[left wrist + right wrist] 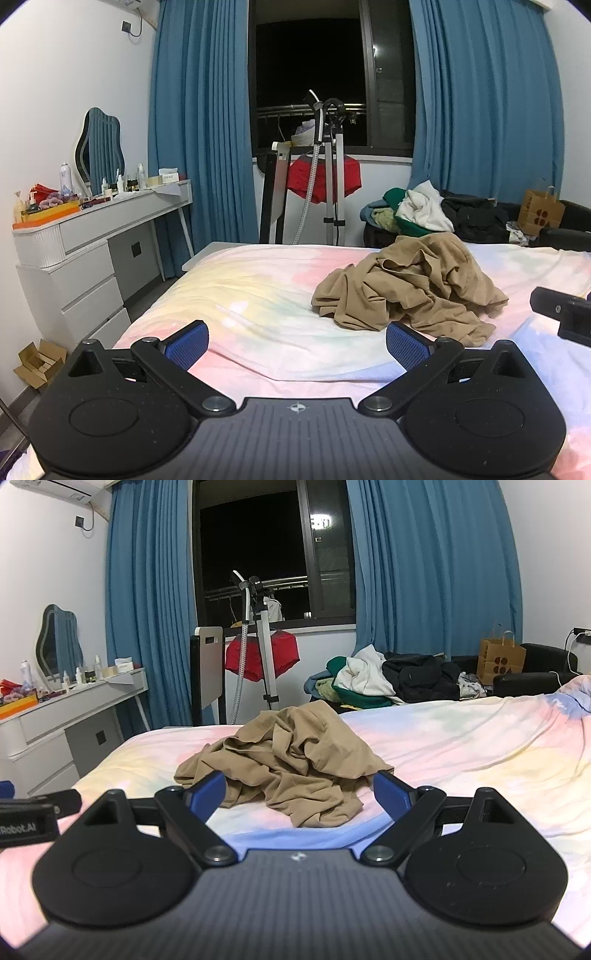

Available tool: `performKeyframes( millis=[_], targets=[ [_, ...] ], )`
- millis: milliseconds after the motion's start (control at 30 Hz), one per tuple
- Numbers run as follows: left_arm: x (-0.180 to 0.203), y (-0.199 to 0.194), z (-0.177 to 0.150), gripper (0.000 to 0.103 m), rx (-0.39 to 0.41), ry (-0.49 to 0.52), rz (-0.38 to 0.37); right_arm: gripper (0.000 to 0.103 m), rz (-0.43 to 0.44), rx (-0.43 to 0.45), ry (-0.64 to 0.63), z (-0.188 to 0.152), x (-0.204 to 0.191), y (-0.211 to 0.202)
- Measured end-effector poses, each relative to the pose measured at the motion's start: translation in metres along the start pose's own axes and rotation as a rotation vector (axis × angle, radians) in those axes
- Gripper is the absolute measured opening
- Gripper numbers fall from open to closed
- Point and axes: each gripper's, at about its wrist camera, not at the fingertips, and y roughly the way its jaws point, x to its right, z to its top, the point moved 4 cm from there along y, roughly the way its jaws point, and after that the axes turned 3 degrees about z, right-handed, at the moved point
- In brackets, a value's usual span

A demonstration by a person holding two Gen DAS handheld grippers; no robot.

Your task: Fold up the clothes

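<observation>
A bed [258,280] with a pastel tie-dye cover fills the lower half of both views. Behind it hang long blue curtains [199,122] on either side of a dark window [306,66]. Along the left wall stands a white dresser [85,251], its top crowded with bottles and a wavy-edged mirror [98,147]. At the far side of the bed a heap of mixed clothes [388,679] lies on a dark seat, with a brown paper bag [498,662] beside it, and a garment steamer stand [330,166] rises in front of the window with a red garment [325,179] hung on it.

The tan garment [291,768] lies crumpled in a loose mound on the bed cover, nearer the far edge than the near one, unfolded (no edge or sleeve can be told apart in the bunching).

The left gripper [295,341] hovers low over the cover, its blue-padded fingers [188,347] spread wide and empty, the garment just ahead and to its right. The right gripper [297,797] is likewise spread wide with nothing between its pads [391,797]; the garment sits straight ahead between the fingertips in that view, though whether they touch it cannot be told.
</observation>
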Motion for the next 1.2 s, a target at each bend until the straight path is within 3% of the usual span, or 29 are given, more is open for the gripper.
performKeyframes(
  millis=[100, 1200],
  targets=[
    [0.006, -0.002, -0.002, 0.103, 0.013, 0.046, 0.013, 0.089, 0.001, 0.005, 0.007, 0.000, 0.001, -0.001],
    [0.013, 0.002, -0.004, 0.103, -0.004, 0.043, -0.046, 0.089, -0.007, 0.009, -0.008, -0.001, 0.003, -0.001]
  ],
)
